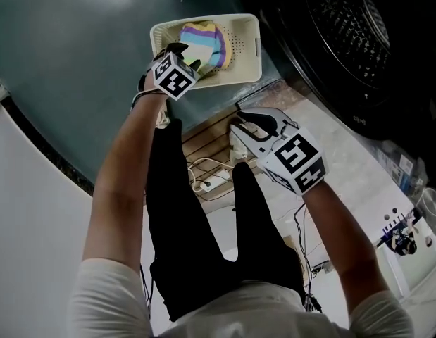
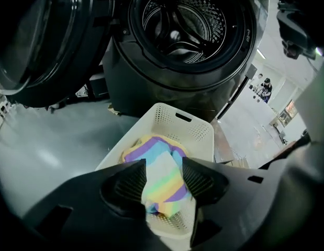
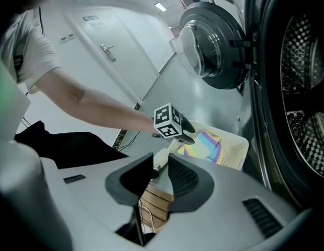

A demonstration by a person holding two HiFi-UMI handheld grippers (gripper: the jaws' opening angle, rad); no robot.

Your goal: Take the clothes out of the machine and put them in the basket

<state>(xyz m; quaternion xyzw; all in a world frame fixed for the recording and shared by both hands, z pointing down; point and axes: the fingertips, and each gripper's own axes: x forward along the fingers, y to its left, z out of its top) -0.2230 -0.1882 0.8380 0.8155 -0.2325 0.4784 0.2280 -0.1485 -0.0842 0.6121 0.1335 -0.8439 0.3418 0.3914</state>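
Note:
A white perforated basket (image 1: 203, 21) stands on the floor in front of the open washing machine (image 2: 185, 20). A pastel rainbow-striped cloth (image 1: 203, 44) lies in it. My left gripper (image 1: 189, 56) hangs over the basket's near left part. In the left gripper view the striped cloth (image 2: 162, 177) runs between that gripper's (image 2: 164, 163) parted jaws down into the basket (image 2: 167, 109). My right gripper (image 1: 244, 125) hovers nearer to me, beside the machine's front. Its jaws (image 3: 161, 163) stand a narrow gap apart and hold nothing. The drum looks dark and empty.
The machine's round door (image 3: 211, 46) stands swung open past the basket (image 3: 240, 140). A slatted wooden board (image 1: 203, 136), a white shoe (image 1: 237, 143) and a power strip with cables (image 1: 207, 182) lie under my arms. Small items (image 1: 401, 234) sit at the right.

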